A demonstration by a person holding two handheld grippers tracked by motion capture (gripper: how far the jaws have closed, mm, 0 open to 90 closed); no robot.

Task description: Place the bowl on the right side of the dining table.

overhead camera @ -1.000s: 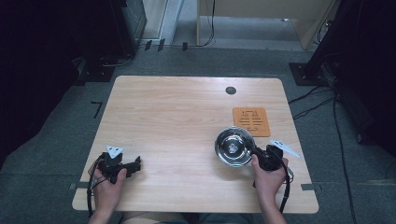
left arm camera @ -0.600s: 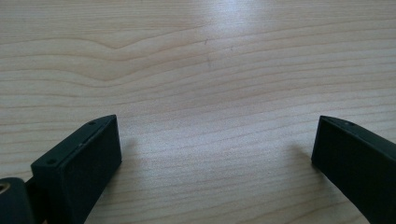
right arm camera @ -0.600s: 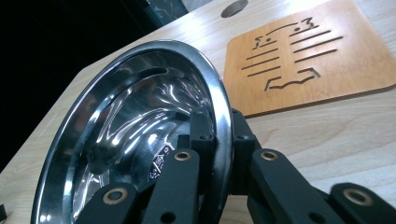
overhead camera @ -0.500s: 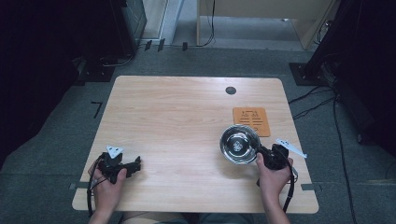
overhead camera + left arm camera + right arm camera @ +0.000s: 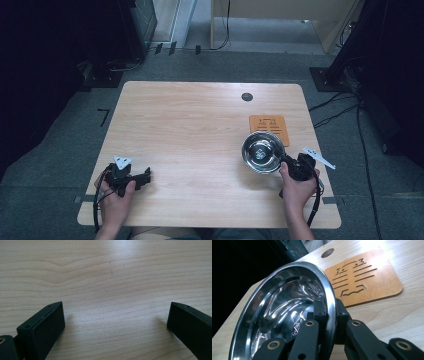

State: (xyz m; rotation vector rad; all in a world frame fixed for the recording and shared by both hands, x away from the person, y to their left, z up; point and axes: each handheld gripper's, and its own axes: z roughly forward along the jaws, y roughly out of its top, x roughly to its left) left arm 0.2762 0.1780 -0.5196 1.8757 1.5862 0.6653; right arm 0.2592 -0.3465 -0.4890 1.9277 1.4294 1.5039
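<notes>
The right gripper (image 5: 286,163) had its two black jaws pinched onto the rim of a shiny round stainless-steel bowl (image 5: 261,152), one jaw inside the rim and one outside, as the right gripper view (image 5: 328,315) showed plainly. The bowl (image 5: 287,315) stood out ahead of that gripper, tilted, its polished inside catching reflections. Its far edge overlapped the near corner of a flat square orange-brown wooden coaster (image 5: 269,129) with cut-out slots, which lay on the table just beyond the gripper; whether bowl and coaster actually touched could not be told. In the right gripper view the coaster (image 5: 372,282) lay past the bowl's rim and to its right, and a small dark round hole in the tabletop (image 5: 327,252) sat farther off behind it.

The left gripper (image 5: 142,176) rested low on the light wooden table (image 5: 190,125), well apart from the bowl. Its jaws were spread wide with nothing between them but bare wood grain (image 5: 115,315).
</notes>
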